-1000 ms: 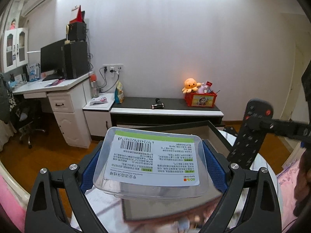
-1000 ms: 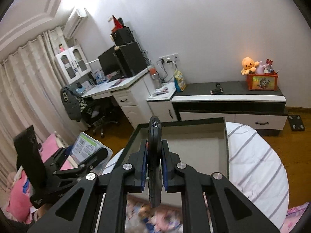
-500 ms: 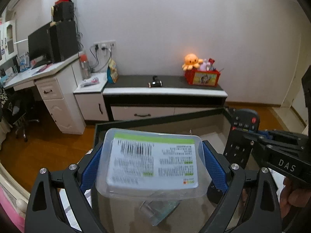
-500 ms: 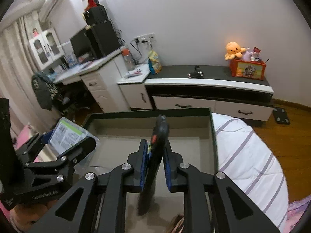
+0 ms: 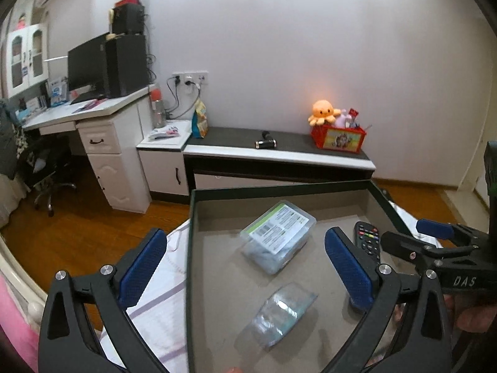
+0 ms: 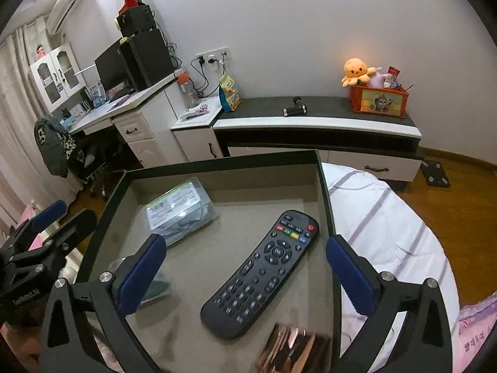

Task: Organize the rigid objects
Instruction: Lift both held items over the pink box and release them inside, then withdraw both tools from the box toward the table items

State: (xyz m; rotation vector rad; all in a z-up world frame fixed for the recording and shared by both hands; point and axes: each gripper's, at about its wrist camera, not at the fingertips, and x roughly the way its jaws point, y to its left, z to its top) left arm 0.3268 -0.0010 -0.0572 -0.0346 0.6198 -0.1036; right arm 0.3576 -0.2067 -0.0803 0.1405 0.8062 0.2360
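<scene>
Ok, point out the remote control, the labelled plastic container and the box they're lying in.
remote control (image 6: 264, 272): right wrist view, on the button face near its middle.
labelled plastic container (image 5: 278, 228): left wrist view, on the white barcode label on its lid.
box (image 6: 223, 163): right wrist view, on the dark far rim.

- Plain white wall, wall-mounted air conditioner high up.
- Orange-brown wooden floor.
- White desk with drawers carrying black monitor.
- Low black-topped white cabinet along wall.
</scene>
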